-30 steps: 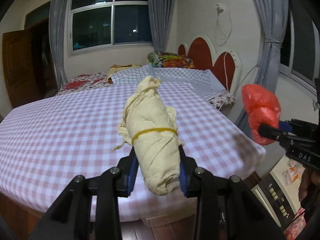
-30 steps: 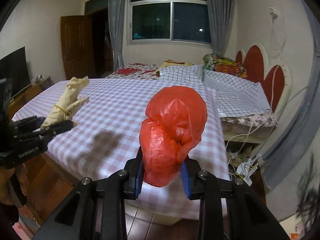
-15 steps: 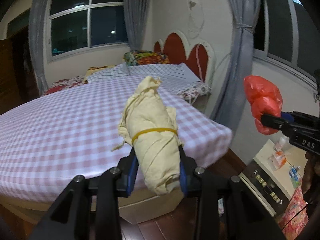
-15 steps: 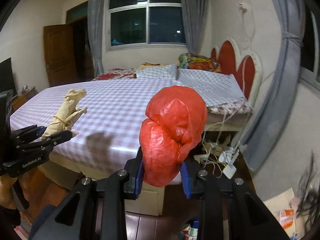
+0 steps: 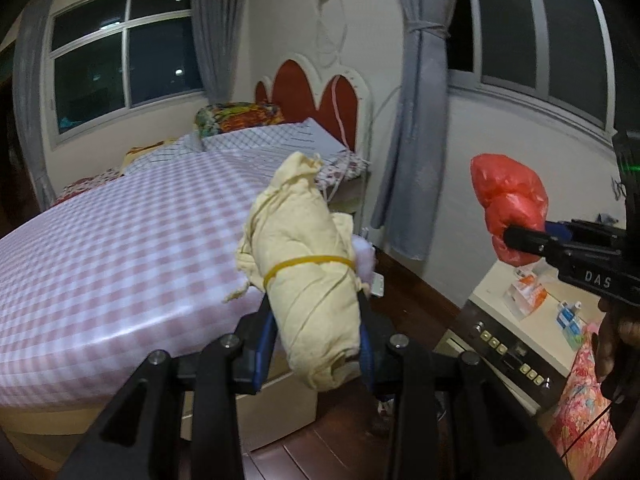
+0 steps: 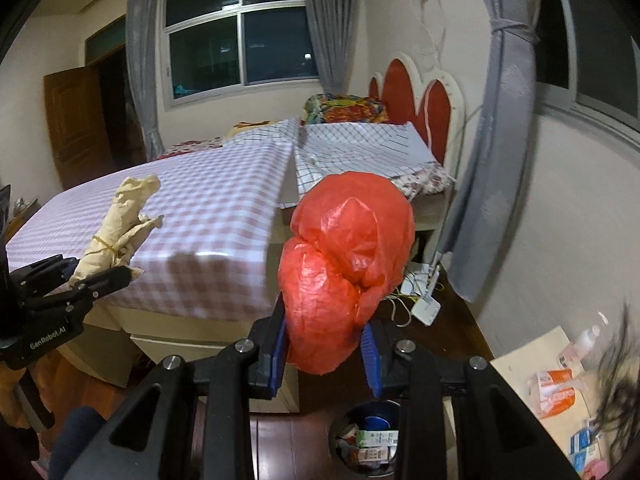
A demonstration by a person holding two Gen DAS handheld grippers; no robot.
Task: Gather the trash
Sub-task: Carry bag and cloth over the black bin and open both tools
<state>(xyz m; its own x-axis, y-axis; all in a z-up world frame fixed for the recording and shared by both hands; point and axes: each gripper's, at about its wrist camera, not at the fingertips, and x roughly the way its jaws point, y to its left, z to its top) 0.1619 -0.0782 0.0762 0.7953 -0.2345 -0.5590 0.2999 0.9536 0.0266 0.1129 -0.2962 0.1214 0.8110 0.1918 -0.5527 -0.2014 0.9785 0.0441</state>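
Both views have swung off the bed (image 6: 208,216) toward the floor bin (image 6: 370,436); with your left tongs (image 5: 318,344) gripping the cloth bundle (image 5: 308,276) and right tongs (image 6: 324,344) gripping the red bag (image 6: 344,264), centre each over the bin before releasing.

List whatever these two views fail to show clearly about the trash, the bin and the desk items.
- Contents of the red plastic bag: opaque, right wrist view.
- What the cream cloth bundle wraps: hidden by the cloth and its yellow rubber band, left wrist view.
- Trash bin: largely covered by the right gripper.
- Desk boxes: labels blurred.
- Left gripper: fingertips hidden behind the bundle.
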